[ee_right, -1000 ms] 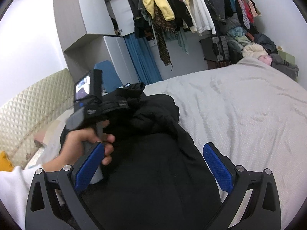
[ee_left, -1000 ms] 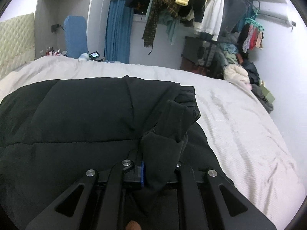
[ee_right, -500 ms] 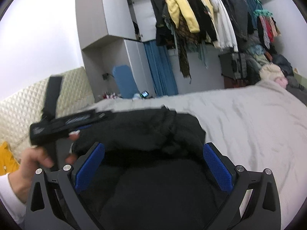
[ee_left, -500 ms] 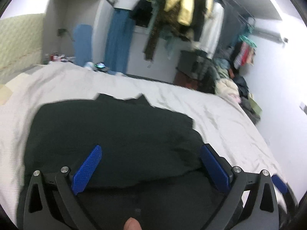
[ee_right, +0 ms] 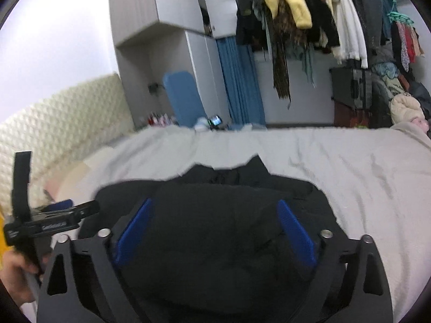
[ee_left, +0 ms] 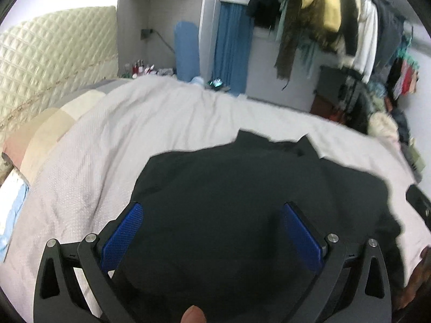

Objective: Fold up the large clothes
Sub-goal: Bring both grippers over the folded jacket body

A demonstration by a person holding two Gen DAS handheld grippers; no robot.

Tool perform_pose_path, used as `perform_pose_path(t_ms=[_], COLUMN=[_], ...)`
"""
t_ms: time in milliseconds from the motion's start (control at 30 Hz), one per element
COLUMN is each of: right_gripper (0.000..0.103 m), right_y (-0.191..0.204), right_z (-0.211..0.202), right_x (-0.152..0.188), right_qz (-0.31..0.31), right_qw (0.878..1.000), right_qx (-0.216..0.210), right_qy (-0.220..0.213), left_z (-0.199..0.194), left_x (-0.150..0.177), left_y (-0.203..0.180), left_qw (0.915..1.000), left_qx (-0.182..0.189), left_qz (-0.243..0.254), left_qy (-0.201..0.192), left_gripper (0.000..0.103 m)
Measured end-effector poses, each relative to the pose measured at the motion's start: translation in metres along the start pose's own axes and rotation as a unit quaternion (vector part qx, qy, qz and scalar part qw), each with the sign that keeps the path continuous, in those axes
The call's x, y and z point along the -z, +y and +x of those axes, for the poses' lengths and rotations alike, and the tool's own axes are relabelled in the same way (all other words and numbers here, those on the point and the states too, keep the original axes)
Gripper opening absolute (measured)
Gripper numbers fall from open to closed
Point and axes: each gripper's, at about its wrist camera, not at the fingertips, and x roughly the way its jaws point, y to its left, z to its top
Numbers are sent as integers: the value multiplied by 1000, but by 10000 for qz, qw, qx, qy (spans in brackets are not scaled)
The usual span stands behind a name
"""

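A large black jacket (ee_left: 242, 188) lies folded on the pale bed cover (ee_left: 161, 118), its collar pointing to the far side. It also shows in the right wrist view (ee_right: 229, 215). My left gripper (ee_left: 212, 231) is open and empty, held above the near part of the jacket. My right gripper (ee_right: 215, 228) is open and empty, also above the jacket. The left gripper's body (ee_right: 43, 226) shows at the left edge of the right wrist view, beside the jacket.
A quilted cream headboard (ee_left: 48, 62) stands at the left. A rail of hanging clothes (ee_right: 309, 13) and a pile of clothes (ee_right: 404, 107) fill the far right. A blue chair (ee_left: 186, 51) and wardrobe stand beyond the bed.
My left gripper has let go of the black fabric, opened, and drawn back higher. The jacket now lies flatter on the bed. My right gripper has swung to face the jacket squarely.
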Motion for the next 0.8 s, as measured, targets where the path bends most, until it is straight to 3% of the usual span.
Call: perform_pose_path(t_ms=[167,267,500,800], right_gripper=[86,86,87,88], right_y=[-16,-18,-25,-29], right_z=[50,65,95,103], right_x=[25,35,47,50], right_qz=[91,-156,-191,-167], right_qw=[9994,9994,9992,9981], right_qx=[57,127,218,248], right_qy=[336,282,273,530], left_z=[47,65,94,84], left_x=[12,17,20,18], left_y=[-10,-21,-22,-24], left_qw=[9999,9997,9996,9992], left_qx=[44,-130,-139,-196], left_qz=[68,204,237,257], left_qy=[117,88,35,228], left_gripper=[103,103,103,103])
